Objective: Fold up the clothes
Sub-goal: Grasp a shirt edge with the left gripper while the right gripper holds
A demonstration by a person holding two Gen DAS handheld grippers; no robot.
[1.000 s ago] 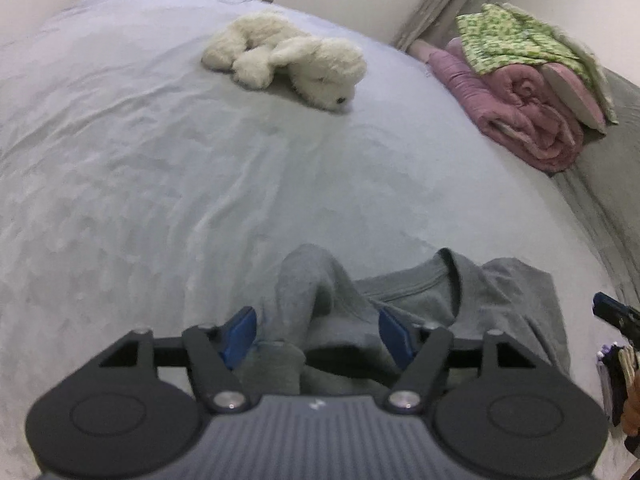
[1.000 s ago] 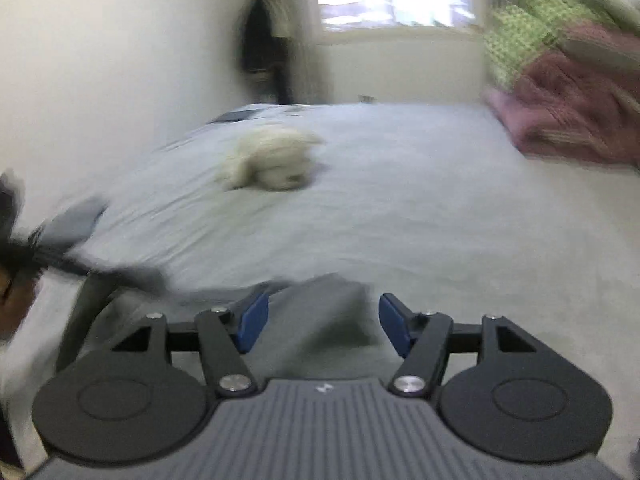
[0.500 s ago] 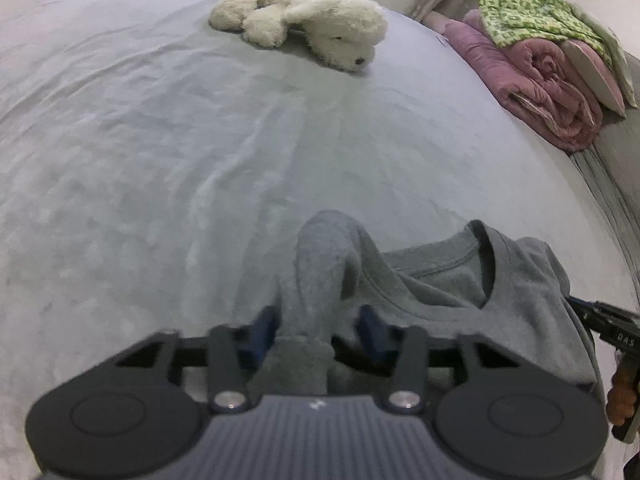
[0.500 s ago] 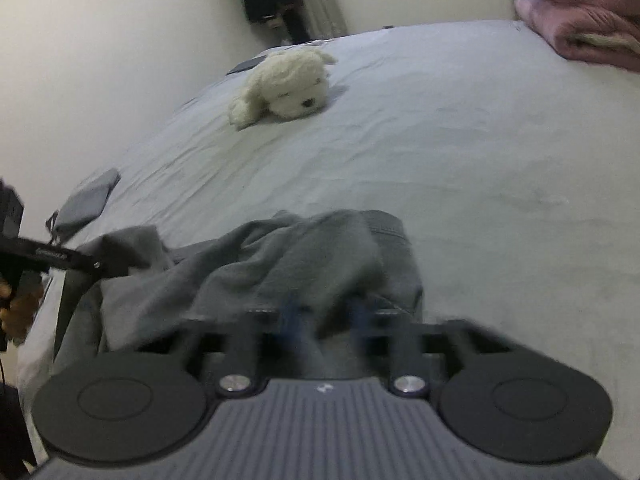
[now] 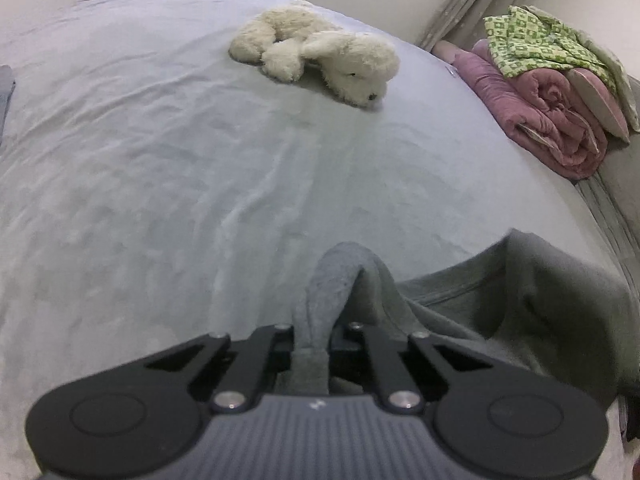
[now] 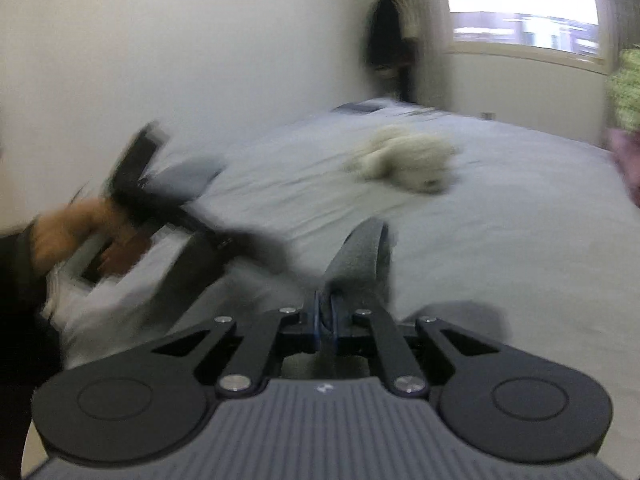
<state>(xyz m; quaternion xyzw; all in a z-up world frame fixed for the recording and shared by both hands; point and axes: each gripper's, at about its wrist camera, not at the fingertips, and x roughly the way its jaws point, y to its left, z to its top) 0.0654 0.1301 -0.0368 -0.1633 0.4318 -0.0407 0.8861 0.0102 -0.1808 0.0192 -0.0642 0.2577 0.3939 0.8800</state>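
Grey shirt (image 5: 516, 300) between both grippers' fingers (image 5: 280, 340)

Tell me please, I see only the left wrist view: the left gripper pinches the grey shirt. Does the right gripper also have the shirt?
Observer: Yes. In the right wrist view the right gripper is closing on a fold of the grey shirt, which sits between its blue pads.
Operator: Is the person's hand visible there?
Observer: Yes, blurred, at the left: a hand holding the left gripper's handle.
Operator: Is anything behind the bed?
Observer: A bright window and something dark hanging in the corner.
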